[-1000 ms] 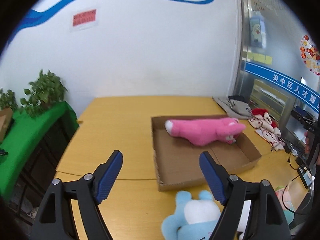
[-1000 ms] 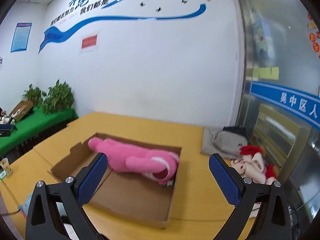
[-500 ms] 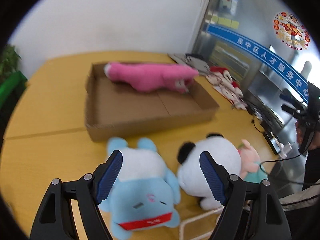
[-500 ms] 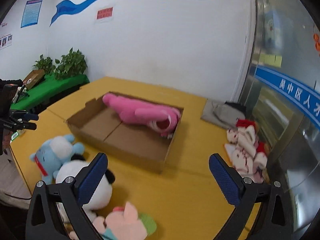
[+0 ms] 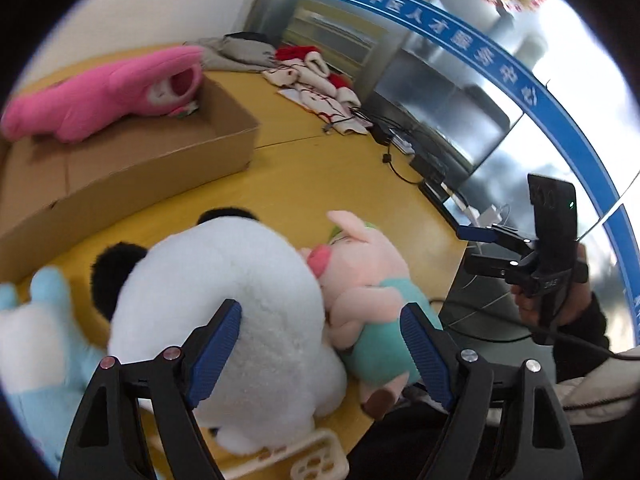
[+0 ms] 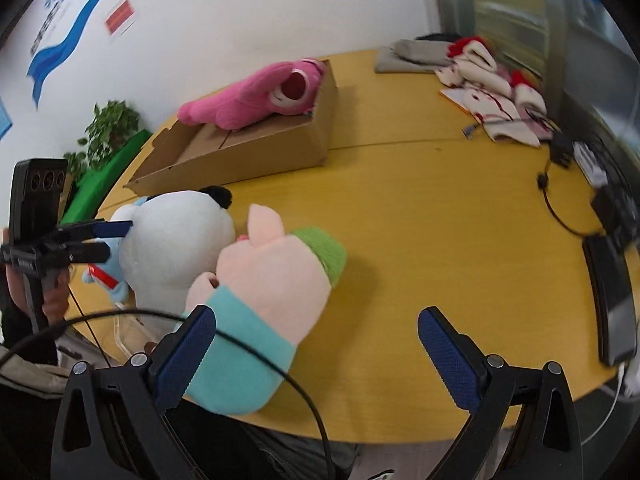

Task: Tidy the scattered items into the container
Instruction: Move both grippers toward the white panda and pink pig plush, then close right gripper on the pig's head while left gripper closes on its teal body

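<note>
Counting | 3 plush toys (image 6: 256,280) on table (image 6: 440,240) | 1 pink plush (image 5: 104,88) in box (image 5: 140,160)

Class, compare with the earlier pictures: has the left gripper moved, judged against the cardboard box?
Yes. The left gripper has come down and toward the table's near edge, away from the cardboard box, and now hangs open over the white panda plush.

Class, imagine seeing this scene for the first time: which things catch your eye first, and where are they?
A long bright pink plush toy lies in the brown cardboard box far across the yellow table. Nearer, at the table's edge, a big white panda plush sits against a pale pink pig plush.
</note>
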### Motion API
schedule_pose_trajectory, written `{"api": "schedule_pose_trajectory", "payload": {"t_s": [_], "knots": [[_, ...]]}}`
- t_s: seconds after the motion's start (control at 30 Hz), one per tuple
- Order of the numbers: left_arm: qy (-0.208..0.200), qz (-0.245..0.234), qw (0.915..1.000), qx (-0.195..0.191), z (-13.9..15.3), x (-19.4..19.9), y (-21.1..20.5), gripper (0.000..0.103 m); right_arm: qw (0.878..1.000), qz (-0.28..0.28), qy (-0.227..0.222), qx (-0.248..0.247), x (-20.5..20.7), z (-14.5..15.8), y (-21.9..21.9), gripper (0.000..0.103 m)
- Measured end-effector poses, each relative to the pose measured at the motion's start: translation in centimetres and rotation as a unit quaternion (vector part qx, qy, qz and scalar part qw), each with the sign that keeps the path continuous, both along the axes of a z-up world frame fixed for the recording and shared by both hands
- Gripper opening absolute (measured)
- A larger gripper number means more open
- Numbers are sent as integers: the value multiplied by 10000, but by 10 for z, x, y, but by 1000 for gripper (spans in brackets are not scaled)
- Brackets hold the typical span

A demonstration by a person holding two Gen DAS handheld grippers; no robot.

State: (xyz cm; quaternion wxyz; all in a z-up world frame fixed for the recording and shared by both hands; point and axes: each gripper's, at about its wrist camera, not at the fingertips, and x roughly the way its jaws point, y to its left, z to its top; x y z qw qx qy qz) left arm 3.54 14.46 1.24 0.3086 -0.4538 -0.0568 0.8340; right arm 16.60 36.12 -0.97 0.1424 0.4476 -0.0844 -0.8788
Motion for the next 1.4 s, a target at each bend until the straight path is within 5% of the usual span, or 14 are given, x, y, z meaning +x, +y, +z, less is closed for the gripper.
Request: {"api": "schedule_pose_trajectory", "payload": {"t_s": [0.17, 0.33, 0.53, 0.63, 0.77, 0.97, 1.07, 1.13, 1.4], "knots": [[-123, -331, 9991, 228, 14, -4, 32, 80, 9971, -375, -147, -644, -11, -7, 17, 103], [-281, -778, 9964, 179, 13, 15, 57, 80, 9939, -164, -380, -1020, -44, -34, -5, 103], [-919, -958, 9909, 205, -23, 13, 80, 80, 9885, 345, -771, -1253, -83, -70, -43, 103], [-1254, -686, 9894, 251, -43, 3, 74, 80, 9856, 474, -746, -1443, -91, -78, -48, 102], [-1697, -554, 9837, 225, -69, -5, 75, 80, 9802, 495, -562, -1834, -90, -80, -46, 88], [-1718, -722, 9822, 218, -73, -9, 87, 80, 9808, 475, -383, -1852, -84, -79, -46, 85], [-1628, -727, 9838, 197, -72, -11, 90, 73, 9771, 398, -682, -1976, -90, -90, -39, 102], [-1594, -741, 9843, 164, -71, -11, 90, 69, 9731, 540, -833, -2081, -94, -98, -42, 97], [-1015, -841, 9913, -7, -47, -6, 83, 63, 9793, 719, -19, -1895, -81, -57, -52, 84]]}}
